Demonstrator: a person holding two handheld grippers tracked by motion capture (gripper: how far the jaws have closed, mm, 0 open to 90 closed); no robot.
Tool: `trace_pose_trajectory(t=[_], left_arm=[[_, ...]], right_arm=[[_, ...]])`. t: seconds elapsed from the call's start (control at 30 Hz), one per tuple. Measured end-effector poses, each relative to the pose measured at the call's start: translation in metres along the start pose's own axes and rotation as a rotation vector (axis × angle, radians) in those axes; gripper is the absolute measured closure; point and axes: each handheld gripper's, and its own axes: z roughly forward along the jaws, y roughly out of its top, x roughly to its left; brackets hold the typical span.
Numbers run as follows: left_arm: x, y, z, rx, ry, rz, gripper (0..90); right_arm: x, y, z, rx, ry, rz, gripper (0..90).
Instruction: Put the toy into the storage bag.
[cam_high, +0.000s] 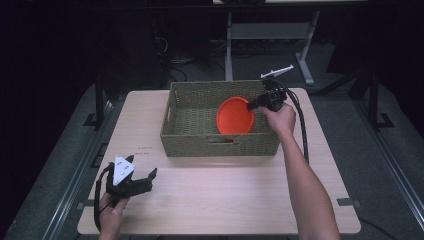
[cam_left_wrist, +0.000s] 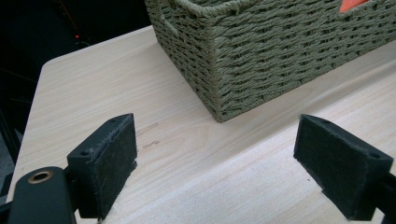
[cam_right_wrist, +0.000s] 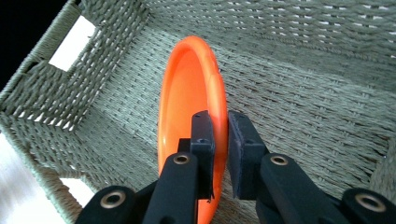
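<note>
An orange plate (cam_high: 235, 116) hangs on edge inside the green woven basket (cam_high: 190, 142). My right gripper (cam_high: 255, 104) is shut on the plate's rim at the basket's right side. In the right gripper view both jaws pinch the orange plate (cam_right_wrist: 189, 93) by its edge, above the basket's woven floor (cam_right_wrist: 299, 93). My left gripper (cam_high: 146, 179) rests low at the table's front left, open, with nothing between its pads (cam_left_wrist: 109, 158). It faces the basket's near corner (cam_left_wrist: 219, 93).
The light wooden table (cam_high: 220, 195) has bare room in front of the basket and to its left. The basket has handle slots in its walls (cam_right_wrist: 74, 42). Table legs and cables stand on the dark floor beyond the far edge.
</note>
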Motion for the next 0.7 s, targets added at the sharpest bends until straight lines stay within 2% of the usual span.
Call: trace_pose_trajectory(t=[0.1, 0.27, 0.47, 0.57, 0.7], left_arm=[[-0.0001, 0.0, -0.0001, -0.001, 0.001, 0.0, 12.8], [0.0001, 0.0, 0.0001, 0.0, 0.0, 0.001, 12.8], [0.0003, 0.0, -0.0001, -0.001, 0.001, 0.0, 12.8], [0.0001, 0.0, -0.0005, -0.002, 0.0, 0.0, 12.8], [-0.0007, 0.0002, -0.0001, 0.0, 0.001, 0.003, 12.8]], right_arm=[[-0.0012, -0.0011, 0.0026, 0.011, -0.001, 0.011, 80.5], [0.0019, -0.0007, 0.0068, 0.04, -0.027, -0.014, 79.4], [0.0017, -0.0007, 0.0086, 0.044, -0.01, -0.009, 77.9], [0.0033, -0.0001, 0.0077, 0.056, -0.026, -0.02, 77.5], [0.0021, 0.0, 0.0053, 0.049, -0.015, -0.017, 75.2]])
